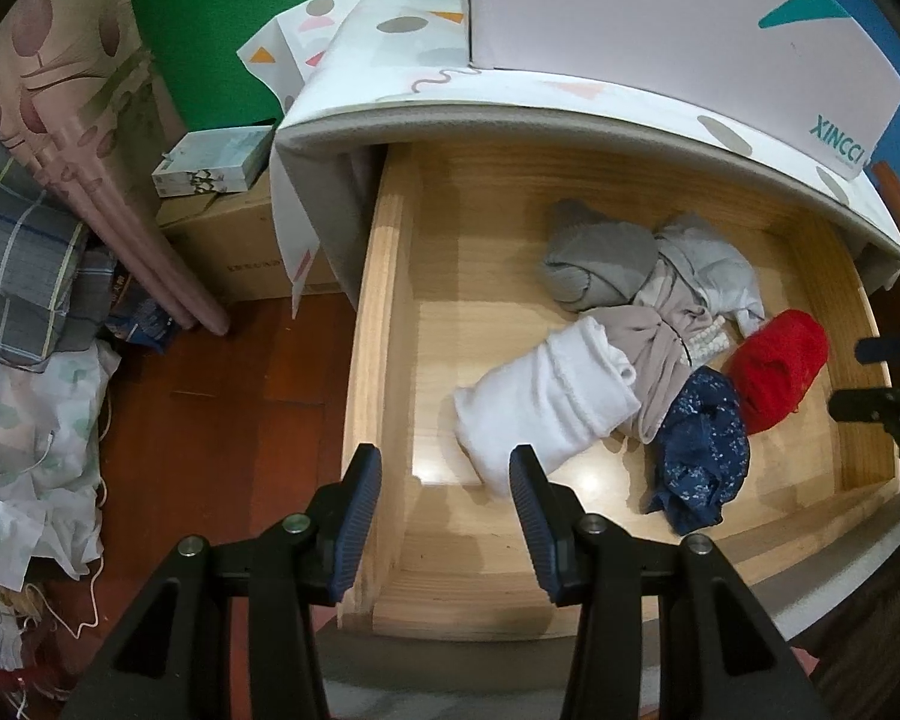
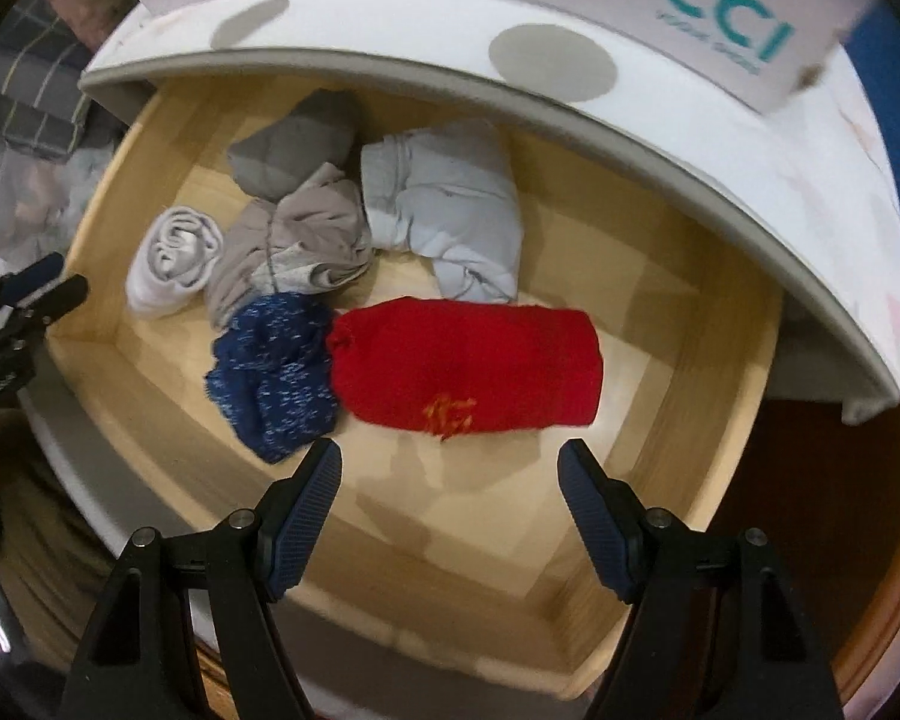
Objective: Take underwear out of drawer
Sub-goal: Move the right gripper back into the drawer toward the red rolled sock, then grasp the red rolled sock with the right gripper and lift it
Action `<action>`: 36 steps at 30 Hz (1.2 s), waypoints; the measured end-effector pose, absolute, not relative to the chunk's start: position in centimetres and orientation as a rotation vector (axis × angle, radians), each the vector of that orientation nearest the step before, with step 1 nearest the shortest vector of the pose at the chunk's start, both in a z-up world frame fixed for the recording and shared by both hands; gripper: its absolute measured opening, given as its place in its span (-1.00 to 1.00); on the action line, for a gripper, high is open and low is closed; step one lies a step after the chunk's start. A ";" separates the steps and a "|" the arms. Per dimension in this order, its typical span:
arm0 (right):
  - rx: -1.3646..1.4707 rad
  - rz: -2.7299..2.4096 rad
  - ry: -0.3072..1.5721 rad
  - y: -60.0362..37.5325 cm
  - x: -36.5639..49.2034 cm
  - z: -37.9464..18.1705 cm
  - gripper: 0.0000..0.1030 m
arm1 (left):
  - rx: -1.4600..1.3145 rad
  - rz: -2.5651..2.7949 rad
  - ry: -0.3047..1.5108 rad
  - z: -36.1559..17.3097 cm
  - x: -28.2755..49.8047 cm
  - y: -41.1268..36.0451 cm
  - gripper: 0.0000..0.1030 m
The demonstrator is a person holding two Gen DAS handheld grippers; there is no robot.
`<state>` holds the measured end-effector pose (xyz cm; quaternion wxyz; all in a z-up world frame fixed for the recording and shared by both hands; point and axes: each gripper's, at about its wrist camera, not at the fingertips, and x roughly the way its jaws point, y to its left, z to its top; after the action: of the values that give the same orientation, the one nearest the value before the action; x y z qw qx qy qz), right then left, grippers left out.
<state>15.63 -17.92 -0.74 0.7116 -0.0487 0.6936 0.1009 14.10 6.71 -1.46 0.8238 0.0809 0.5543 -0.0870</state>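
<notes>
Nothing is being held between the fingers (image 2: 306, 516) of the right gripper (image 2: 450, 462); its jaws are being kept wide apart, with only bare drawer floor showing in the gap. The gripper is being pointed down into the open wooden drawer (image 2: 744, 360), just short of the red folded underwear (image 2: 468, 363), which is lying nearest to its fingertips. Just beside the red piece, touching its left end in the right wrist view, a dark blue speckled piece (image 2: 273, 372) is lying crumpled.

The left gripper (image 1: 445, 468) is likewise being kept empty, its jaws parted by a moderate gap. It is being held over the drawer's near left corner, with one finger (image 1: 354, 516) seen over the side wall and the other over the edge of a white rolled piece (image 1: 540, 408).

Farther back in the drawer, the rest of the pile is being seen: a beige bunched piece (image 2: 294, 240) touching the white roll and the blue one, a grey piece (image 2: 294, 144) behind it, and a pale blue folded piece (image 2: 450, 204) beside them. All of the underwear is lying inside the drawer, on its floor.

Above the drawer, a patterned cloth (image 1: 390, 48) is being draped over the cabinet top, and a white box (image 1: 660, 12) with teal lettering is standing on it.
</notes>
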 end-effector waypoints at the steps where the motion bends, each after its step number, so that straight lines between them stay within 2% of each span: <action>1: -0.125 0.221 1.543 -17.9 15.9 -1.1 0.40 | 0.175 -0.185 1.181 -1.5 14.1 6.7 -0.12; 19: -0.272 0.299 1.533 -15.8 18.3 -4.4 0.52 | 0.225 -0.196 1.207 -2.2 14.1 5.6 -0.12; 24: -0.302 0.306 1.542 -15.8 18.7 -5.6 0.66 | 0.229 -0.197 1.211 -2.3 14.1 5.5 -0.12; 36: -0.233 0.318 1.584 -16.1 18.8 -8.1 0.72 | 0.236 -0.198 1.211 -2.4 14.1 5.4 -0.12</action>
<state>18.83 -16.11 -8.13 0.6849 -0.1041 0.7071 0.1418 14.15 5.37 -2.38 0.8110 0.1104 0.5670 -0.0925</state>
